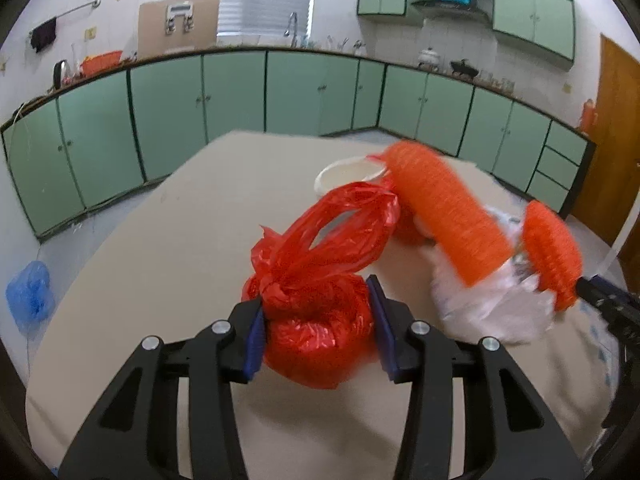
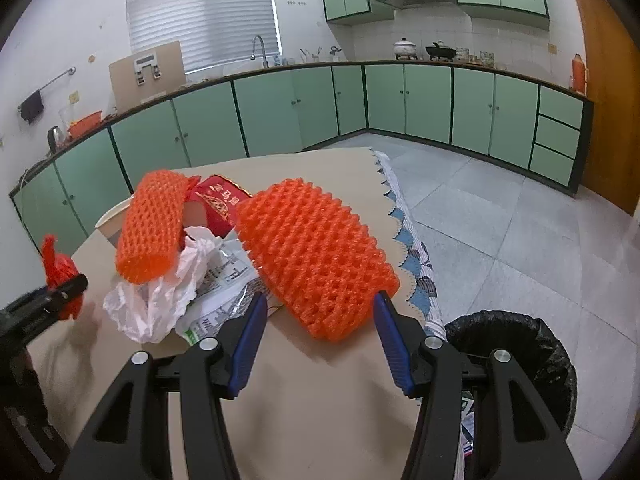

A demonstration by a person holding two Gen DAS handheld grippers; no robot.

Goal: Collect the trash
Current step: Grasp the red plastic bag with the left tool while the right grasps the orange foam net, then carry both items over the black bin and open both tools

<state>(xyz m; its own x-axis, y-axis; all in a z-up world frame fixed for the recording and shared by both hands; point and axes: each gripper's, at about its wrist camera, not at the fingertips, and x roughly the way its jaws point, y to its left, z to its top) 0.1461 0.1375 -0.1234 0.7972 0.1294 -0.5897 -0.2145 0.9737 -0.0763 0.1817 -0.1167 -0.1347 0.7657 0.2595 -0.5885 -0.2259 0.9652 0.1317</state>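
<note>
the left gripper (image 1: 318,320) has its blue pads on either side of a knotted red plastic bag (image 1: 316,300) that sits on the beige table (image 1: 160,240); the left pad presses the bag just below the knot and the right pad lies against the bag's side, so the jaws are clamped on the bag. the bag's loose handles fan out above the knot toward a pale round container (image 1: 348,174) further back on the table.

the right gripper (image 2: 320,320) holds an orange foam net sleeve (image 2: 320,260) between its blue pads; both pads touch the lower corners of the sleeve and the sleeve stands clear above the table surface, tilted up to the left. a second orange foam net sleeve (image 2: 154,226) lies on top of a heap of crumpled white plastic and printed wrappers (image 2: 180,292), with a red printed package (image 2: 218,204) just behind it.

a bin lined with a black bag (image 2: 516,356) stands on the tiled floor beside the table's right edge, below the right gripper. a patterned cloth (image 2: 412,240) hangs along that same table edge. green cabinets (image 2: 420,100) line the far walls
</note>
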